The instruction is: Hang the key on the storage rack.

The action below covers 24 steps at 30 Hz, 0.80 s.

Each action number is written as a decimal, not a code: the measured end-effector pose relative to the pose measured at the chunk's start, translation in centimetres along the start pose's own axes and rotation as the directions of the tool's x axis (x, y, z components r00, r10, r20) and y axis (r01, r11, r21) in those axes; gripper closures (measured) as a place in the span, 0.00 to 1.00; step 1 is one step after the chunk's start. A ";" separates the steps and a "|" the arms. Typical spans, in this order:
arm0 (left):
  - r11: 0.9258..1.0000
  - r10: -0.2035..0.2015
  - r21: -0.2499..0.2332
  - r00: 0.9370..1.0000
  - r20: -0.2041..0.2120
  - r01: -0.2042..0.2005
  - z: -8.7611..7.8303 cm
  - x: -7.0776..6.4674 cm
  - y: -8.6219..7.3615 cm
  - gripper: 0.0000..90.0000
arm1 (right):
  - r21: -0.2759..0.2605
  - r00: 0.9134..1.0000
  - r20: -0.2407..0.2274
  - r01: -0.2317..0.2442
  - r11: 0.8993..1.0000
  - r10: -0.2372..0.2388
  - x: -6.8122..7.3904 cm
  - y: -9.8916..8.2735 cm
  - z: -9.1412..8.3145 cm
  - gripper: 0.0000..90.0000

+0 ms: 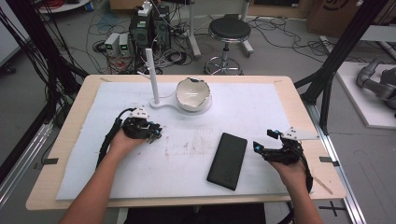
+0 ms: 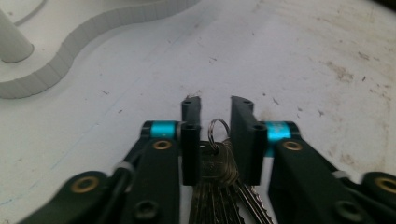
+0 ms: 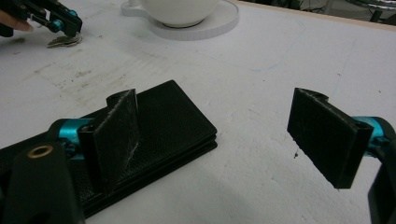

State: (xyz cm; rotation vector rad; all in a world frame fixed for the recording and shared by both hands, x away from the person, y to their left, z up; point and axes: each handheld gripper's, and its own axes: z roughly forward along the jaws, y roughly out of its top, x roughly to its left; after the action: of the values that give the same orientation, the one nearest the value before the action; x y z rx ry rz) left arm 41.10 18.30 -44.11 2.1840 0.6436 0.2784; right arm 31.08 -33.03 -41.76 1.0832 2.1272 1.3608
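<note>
The left gripper (image 2: 215, 109) has its jaws drawn in on a bunch of keys (image 2: 217, 168), the pads against both sides of the bunch and the key ring (image 2: 218, 128) standing up in the narrow gap between them. The keys lie flat on the white mat (image 1: 187, 158), left of its middle and well in from its front edge. Just behind them, towards the mat's back edge, a white stand (image 1: 161, 103) carries an upright post (image 1: 152, 74) and a white bowl (image 1: 193, 93) with a chipped rim. A black case (image 1: 227, 160) lies flat right of the middle, nearer the front edge. The right gripper (image 1: 264, 140) hangs near the mat's right edge, just beside the case, its jaws spread wide with nothing in them; one jaw stands over the case's corner.
</note>
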 end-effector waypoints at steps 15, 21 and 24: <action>0.991 -0.009 -0.130 1.000 -0.003 0.009 -4.6 -0.6 2.7 0.98 | 0.026 1.000 -0.020 0.019 0.999 -0.019 0.5 0.0 0.5 0.19; 0.986 0.011 -0.164 1.000 -0.014 -0.013 -6.6 -0.2 5.8 0.98 | 0.029 0.999 -0.031 0.020 0.999 -0.019 0.7 0.1 0.7 0.19; 0.983 0.027 -0.181 0.999 -0.017 -0.030 -7.2 0.1 7.7 0.98 | 0.028 0.999 -0.033 0.023 0.999 -0.022 0.8 0.2 0.8 0.19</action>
State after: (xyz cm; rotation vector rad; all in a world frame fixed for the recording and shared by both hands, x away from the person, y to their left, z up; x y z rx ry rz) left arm 40.98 19.03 -33.57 2.0191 0.5723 0.3540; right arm 31.22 -31.93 -41.92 1.0520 2.1810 1.3511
